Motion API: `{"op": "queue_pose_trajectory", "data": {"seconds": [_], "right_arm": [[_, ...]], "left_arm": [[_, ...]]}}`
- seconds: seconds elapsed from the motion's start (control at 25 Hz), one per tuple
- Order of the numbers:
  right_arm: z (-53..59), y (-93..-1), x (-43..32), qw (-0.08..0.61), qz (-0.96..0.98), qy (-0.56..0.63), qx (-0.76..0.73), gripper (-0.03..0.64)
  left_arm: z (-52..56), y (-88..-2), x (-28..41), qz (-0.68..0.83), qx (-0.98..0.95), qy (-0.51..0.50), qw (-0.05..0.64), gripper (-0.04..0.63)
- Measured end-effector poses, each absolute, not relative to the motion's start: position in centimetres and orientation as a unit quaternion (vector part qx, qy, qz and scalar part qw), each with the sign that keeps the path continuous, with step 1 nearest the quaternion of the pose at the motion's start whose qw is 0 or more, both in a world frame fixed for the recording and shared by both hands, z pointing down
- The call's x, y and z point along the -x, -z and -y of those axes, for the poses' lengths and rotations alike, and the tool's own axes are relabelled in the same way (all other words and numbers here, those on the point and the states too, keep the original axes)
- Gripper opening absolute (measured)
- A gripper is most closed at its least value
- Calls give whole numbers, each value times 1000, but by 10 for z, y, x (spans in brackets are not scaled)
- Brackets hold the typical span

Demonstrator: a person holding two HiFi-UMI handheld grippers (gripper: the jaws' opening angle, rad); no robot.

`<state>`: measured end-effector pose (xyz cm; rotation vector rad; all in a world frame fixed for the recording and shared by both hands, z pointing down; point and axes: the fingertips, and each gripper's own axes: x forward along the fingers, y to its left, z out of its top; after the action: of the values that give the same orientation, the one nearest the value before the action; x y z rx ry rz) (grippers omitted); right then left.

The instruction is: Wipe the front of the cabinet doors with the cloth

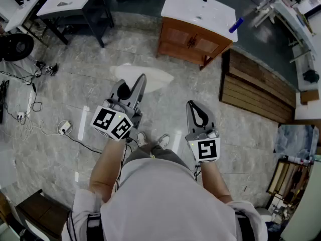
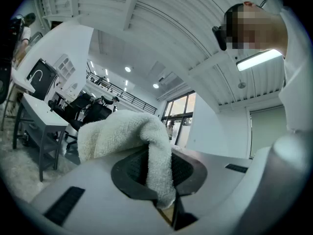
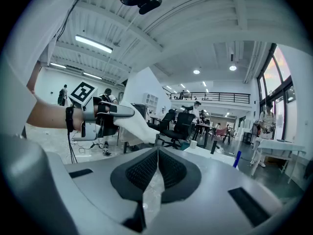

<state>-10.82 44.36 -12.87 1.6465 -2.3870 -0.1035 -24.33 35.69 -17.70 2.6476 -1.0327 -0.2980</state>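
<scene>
While I stand on the marble floor [image 1: 241,134] well short of the cabinet [image 1: 193,41], my left claw [image 1: 141,79] is clamped on the cloth [image 1: 158,78]. A fold of white towelling is pinched between its jaws and the rest trails out toward the cabinet. My right claw [image 1: 193,105] is pressed together on nothing, held level with the left and no nearer the cabinet. As I judge it, the job has barely begun: the cloth is in hand, but it touches neither of the wooden doors [image 1: 175,35], and the walk up and all the wiping are left to do. From overhead the door fronts are steeply foreshortened beneath the cabinet's white top [image 1: 195,9], so I cannot tell whether they are dusty, damp or clean. Neither claw's own view shows the doors. The left one points away from the cabinet at ceiling and distant furniture, and the near edge of the cloth is hidden behind my left claw.
</scene>
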Motion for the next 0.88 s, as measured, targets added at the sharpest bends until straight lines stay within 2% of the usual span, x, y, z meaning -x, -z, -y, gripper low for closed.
{"op": "queue_pose_trajectory", "data": {"seconds": [0.36, 0.56, 0.88], "right_arm": [[-457, 121, 55, 113, 827, 27, -550, 40], [-455, 130, 25, 81, 822, 32, -563, 41], [-426, 110, 15, 114, 825, 44, -551, 41]], "left_arm": [[-376, 182, 194, 372, -914, 100, 127, 58], [-376, 175, 171, 373, -913, 102, 134, 58], [-340, 151, 165, 392, -902, 89, 157, 58]]}}
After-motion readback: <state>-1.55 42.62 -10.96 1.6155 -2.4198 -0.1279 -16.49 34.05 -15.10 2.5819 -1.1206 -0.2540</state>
